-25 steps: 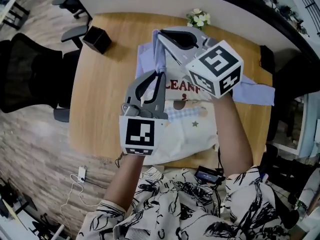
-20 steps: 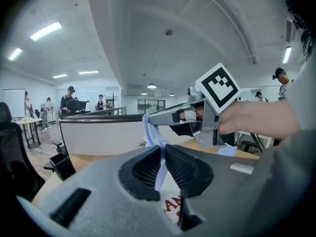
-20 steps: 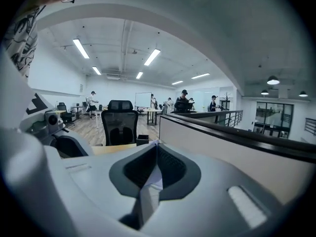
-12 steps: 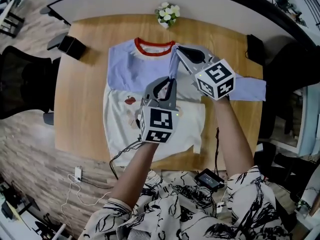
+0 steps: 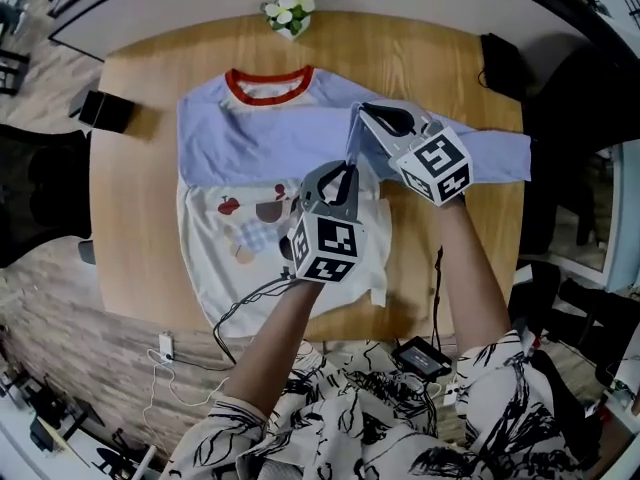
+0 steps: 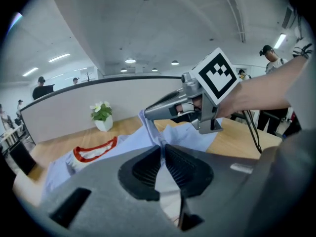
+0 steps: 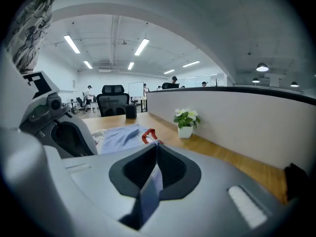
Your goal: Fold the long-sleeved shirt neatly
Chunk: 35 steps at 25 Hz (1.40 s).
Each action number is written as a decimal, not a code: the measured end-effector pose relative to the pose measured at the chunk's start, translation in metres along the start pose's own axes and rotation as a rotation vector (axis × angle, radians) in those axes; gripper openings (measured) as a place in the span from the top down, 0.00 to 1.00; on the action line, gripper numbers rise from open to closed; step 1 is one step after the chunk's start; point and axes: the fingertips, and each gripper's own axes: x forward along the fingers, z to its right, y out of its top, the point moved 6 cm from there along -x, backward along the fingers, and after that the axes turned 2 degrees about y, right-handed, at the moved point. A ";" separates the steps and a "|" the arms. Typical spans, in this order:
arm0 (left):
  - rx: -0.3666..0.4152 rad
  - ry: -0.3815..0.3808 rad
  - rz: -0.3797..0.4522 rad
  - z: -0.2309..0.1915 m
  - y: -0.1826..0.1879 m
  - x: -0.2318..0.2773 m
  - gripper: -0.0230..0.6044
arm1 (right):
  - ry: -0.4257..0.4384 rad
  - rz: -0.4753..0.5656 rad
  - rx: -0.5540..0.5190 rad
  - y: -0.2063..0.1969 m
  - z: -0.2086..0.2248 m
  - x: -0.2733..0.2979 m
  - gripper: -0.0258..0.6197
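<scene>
The long-sleeved shirt (image 5: pixel 250 138) lies spread on the wooden table (image 5: pixel 130 268). It has lavender shoulders, a red collar (image 5: pixel 268 76) at the far side and a white printed body. One sleeve (image 5: pixel 495 156) stretches right. My left gripper (image 5: pixel 343 171) is shut on fabric where the white body meets the lavender; cloth shows between its pads (image 6: pixel 162 151). My right gripper (image 5: pixel 358 116) is shut on a lavender fold by the shirt's right shoulder, and blue cloth hangs from its jaws (image 7: pixel 156 154). Both hold the fabric a little above the table, close together.
A small white flower pot (image 5: pixel 287 8) stands at the table's far edge. A black box (image 5: pixel 105 111) sits at the far left corner and a dark object (image 5: pixel 497 63) at the far right. Cables and a black device (image 5: pixel 420 358) hang by the near edge.
Both grippers have come down toward the table with the fabric still pinched. The shirt, bunched and lifted a second ago, now lies spread with its collar showing.
</scene>
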 end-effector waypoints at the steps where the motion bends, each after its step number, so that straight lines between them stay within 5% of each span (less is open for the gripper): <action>1: 0.010 -0.014 -0.017 0.005 -0.005 0.006 0.90 | -0.006 -0.022 -0.003 -0.010 0.002 -0.003 0.92; 11: 0.089 -0.091 -0.164 0.037 -0.053 0.053 0.89 | -0.075 -0.222 0.043 -0.094 0.020 -0.018 0.87; 16: 0.117 -0.204 -0.170 0.057 -0.056 0.059 0.68 | -0.160 -0.234 0.119 -0.102 0.033 -0.046 0.77; 25: 0.098 -0.282 -0.024 0.065 -0.022 0.011 0.51 | -0.431 0.000 0.239 -0.058 0.009 -0.136 0.61; 35: 0.111 -0.354 0.239 0.080 0.096 -0.098 0.46 | -0.807 0.182 0.379 -0.029 -0.053 -0.297 0.49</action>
